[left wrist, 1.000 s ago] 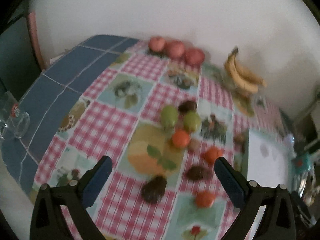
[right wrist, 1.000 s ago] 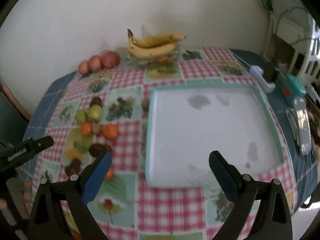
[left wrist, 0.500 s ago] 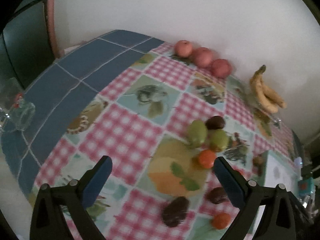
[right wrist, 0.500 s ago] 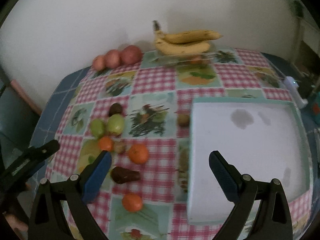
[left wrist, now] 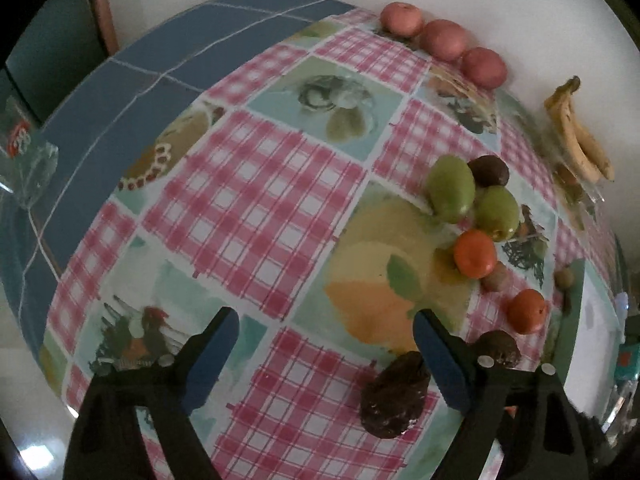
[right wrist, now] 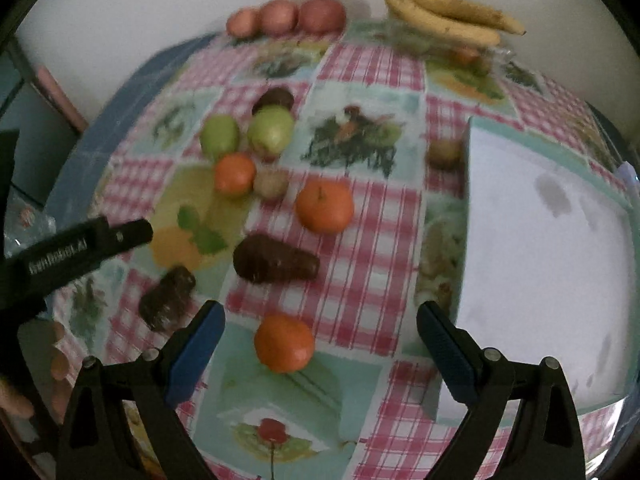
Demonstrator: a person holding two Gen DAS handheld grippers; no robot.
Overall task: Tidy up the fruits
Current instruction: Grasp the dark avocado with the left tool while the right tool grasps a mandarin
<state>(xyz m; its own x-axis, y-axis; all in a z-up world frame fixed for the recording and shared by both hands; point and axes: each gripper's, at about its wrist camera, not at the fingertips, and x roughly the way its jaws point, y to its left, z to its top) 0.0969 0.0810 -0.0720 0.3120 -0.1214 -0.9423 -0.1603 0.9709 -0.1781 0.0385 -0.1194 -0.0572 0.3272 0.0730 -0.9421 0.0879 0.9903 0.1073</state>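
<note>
- Right gripper (right wrist: 318,342): fingers spread, holding nothing, over the nearest orange (right wrist: 284,344).
- Left gripper (left wrist: 326,346): fingers spread, holding nothing, dark fruit (left wrist: 394,394) beside its right finger.
- Mid tabletop (right wrist: 360,280): oranges, green fruits (right wrist: 270,130), dark fruits lie loose.
- White tray (right wrist: 544,256) bare; sorting seemingly not started.
- Far edge: apples (right wrist: 286,16), bananas (right wrist: 448,20).

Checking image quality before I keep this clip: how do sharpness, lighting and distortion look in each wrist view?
Left wrist view: dim, fairly sharp; the fisheye bulges the checked pink tablecloth, and the two green pears look crisp. Right wrist view: motion blur smears the three red apples and the yellow bananas, while the open right tongs stay sharp.
</note>
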